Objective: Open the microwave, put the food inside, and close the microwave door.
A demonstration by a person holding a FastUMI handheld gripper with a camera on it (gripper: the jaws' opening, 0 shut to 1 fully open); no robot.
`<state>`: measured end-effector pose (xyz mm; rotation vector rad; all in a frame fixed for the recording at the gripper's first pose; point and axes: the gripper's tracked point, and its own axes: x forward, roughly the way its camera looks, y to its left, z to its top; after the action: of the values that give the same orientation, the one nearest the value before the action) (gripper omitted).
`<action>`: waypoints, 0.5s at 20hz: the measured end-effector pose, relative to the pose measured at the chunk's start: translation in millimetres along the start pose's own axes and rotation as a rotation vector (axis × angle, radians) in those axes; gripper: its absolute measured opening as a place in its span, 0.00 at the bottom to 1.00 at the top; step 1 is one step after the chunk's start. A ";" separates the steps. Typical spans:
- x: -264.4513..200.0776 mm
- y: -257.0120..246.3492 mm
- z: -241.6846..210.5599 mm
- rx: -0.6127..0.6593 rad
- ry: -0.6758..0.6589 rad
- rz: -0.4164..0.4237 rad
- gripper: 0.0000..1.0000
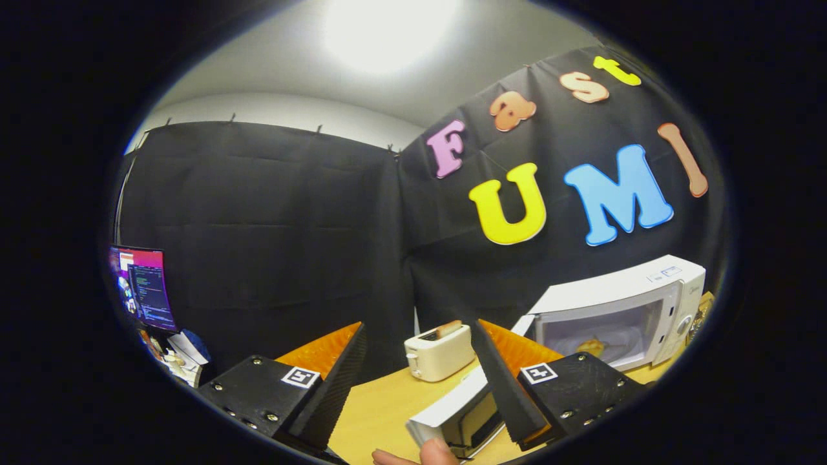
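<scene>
My gripper (413,387) hangs released left of the microwave (620,316), whose open door (462,403) juts just ahead with food (591,347) already inside; a glancing push could slip off its edge.

We see microwave (620,310) on bench (381,407), door (462,410) swung open, food (591,347) inside; toaster (439,352) left of it, beyond open tongs (420,381).

White microwave (620,303) showing yellowish food (591,347) inside; cream toaster (439,352) sitting on tan table (381,407); gripper (420,387) fingers wearing black pads (orange backs).
</scene>
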<state>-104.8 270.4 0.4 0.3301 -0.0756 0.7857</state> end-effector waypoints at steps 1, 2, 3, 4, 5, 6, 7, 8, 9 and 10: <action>0.5 19.7 -4.7 0.003 0.008 0.040 0.97; 2.4 37.4 -11.7 0.008 0.025 0.074 0.97; 1.6 53.4 -22.5 -0.003 0.041 0.101 0.97; 4.9 66.5 -29.9 -0.029 0.045 0.120 0.96; 7.3 75.6 -36.4 -0.061 0.045 0.129 0.95; 10.7 84.7 -43.2 -0.084 0.045 0.134 0.94; 12.9 92.7 -53.2 -0.104 0.047 0.136 0.91; 17.5 98.3 -61.5 -0.124 0.051 0.132 0.84; 20.4 102.8 -70.9 -0.141 0.060 0.123 0.79; 24.0 103.7 -83.2 -0.151 0.079 0.112 0.71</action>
<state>-165.5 381.6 -46.5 0.1524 -0.0794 0.8976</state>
